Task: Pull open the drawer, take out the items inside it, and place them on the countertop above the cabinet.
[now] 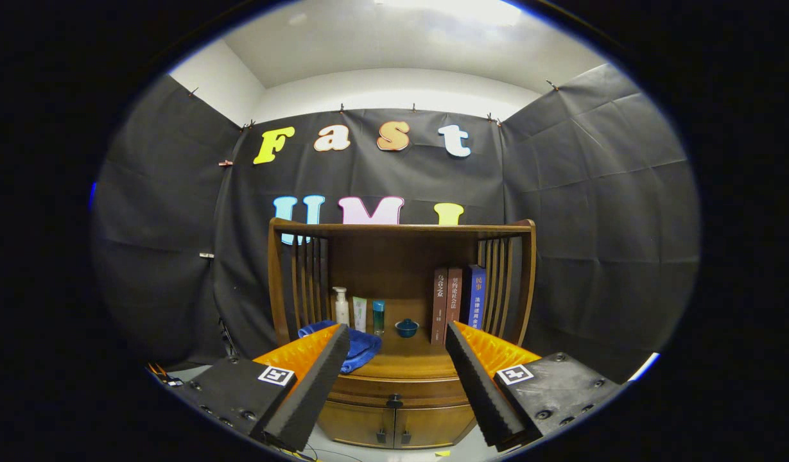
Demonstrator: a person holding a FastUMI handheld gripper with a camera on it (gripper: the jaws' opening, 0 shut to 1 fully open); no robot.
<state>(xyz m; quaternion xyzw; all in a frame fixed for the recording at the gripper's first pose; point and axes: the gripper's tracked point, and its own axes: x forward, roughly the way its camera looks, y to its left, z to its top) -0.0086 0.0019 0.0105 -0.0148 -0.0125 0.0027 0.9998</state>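
Observation:
A brown wooden cabinet (400,256) stands ahead against the booth wall. Its drawer (397,389) is closed, with a small dark knob (395,402) at its middle. The countertop (404,363) lies just above the drawer. My gripper (397,378) is open, its two fingers spread wide. The drawer front and knob show between the fingers, some way beyond the tips. Nothing is held. The drawer's contents are hidden.
On the countertop lie a blue cloth (359,346), a white pump bottle (341,307), a tube, a small teal bottle (379,316) and a small blue bowl (407,328). Three books (458,301) stand at the right. Two lower doors (394,425) sit under the drawer.

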